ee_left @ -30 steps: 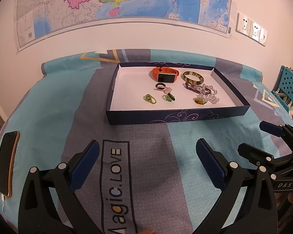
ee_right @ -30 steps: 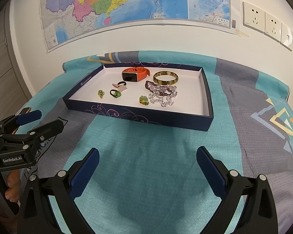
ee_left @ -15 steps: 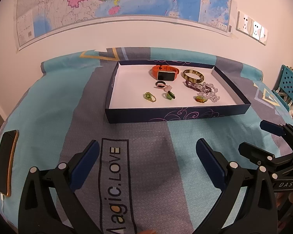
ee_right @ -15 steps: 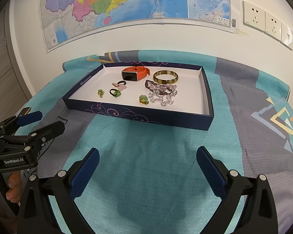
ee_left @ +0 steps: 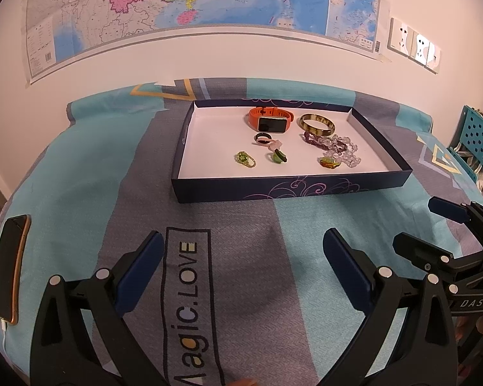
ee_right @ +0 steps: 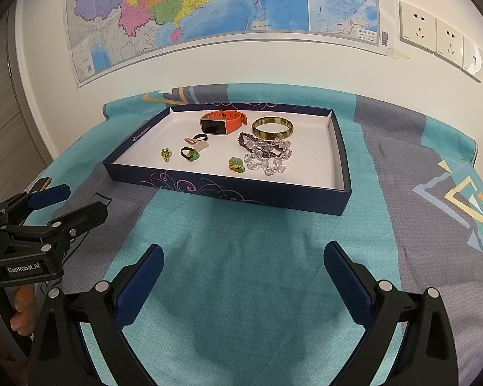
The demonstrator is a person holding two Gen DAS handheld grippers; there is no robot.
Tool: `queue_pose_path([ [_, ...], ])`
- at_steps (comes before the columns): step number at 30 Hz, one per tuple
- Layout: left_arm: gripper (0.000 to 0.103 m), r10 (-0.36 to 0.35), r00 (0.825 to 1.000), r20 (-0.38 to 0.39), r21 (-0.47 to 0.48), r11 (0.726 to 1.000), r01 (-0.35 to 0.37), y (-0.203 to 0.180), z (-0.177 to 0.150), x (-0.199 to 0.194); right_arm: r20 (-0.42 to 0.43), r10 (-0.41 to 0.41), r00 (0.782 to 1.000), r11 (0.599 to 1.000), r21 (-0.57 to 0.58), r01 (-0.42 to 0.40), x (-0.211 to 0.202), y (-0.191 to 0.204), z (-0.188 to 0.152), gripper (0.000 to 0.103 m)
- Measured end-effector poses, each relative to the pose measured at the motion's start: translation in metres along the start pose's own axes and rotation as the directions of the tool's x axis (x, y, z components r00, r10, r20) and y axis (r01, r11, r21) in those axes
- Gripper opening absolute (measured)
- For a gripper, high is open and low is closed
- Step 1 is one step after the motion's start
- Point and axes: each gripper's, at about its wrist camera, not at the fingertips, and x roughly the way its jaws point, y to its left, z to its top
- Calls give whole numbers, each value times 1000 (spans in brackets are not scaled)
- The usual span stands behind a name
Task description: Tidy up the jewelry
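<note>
A: Status on the grippers?

B: Left gripper (ee_left: 241,251) is spread wide with nothing in it, hovering over the grey strip of the cloth (ee_left: 80,193) near the "Magic.LOVE" print (ee_left: 186,305). Right gripper (ee_right: 241,267) is also spread wide and carries nothing, over the teal strip. Each one shows in the other's camera: right gripper at 3 o'clock in the left view, left gripper at 9 o'clock in the right view. Both are well short of the tray.

A: Where's the jewelry?

B: All of it is inside the dark blue tray (ee_left: 289,188) with the white floor, at 12 o'clock from both grippers. The tray sits on the cloth-covered bench, close to the wall.

A: Layout inside?

B: From the left view: orange smartwatch (ee_left: 270,122) at the back, gold bangle (ee_left: 317,124) just beside it at 3 o'clock. Bead bracelets (ee_left: 335,146), dark purple and clear, are piled touching each other in front of the bangle. An amber-green pendant (ee_left: 328,162) touches the near edge of that pile. Black ring (ee_left: 262,137) on a pink tag lies in front of the watch. A green-stone ring (ee_left: 278,157) lies nearer still, with a small green charm (ee_left: 244,159) at its 9 o'clock, apart from it.

A: Anything else on the bench?

B: A phone (ee_left: 8,267) at the 9 o'clock edge of the left view, cable plugged in. Wall map (ee_left: 193,3) and outlets (ee_right: 441,37) behind.
</note>
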Motion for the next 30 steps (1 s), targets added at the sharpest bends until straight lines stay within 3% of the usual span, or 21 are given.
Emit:
queue_pose_path([
  [30, 97, 0, 1000, -3, 5, 1000, 0, -1, 0, -1, 7, 0, 1000, 1000, 6, 0, -1, -2, 0, 96],
])
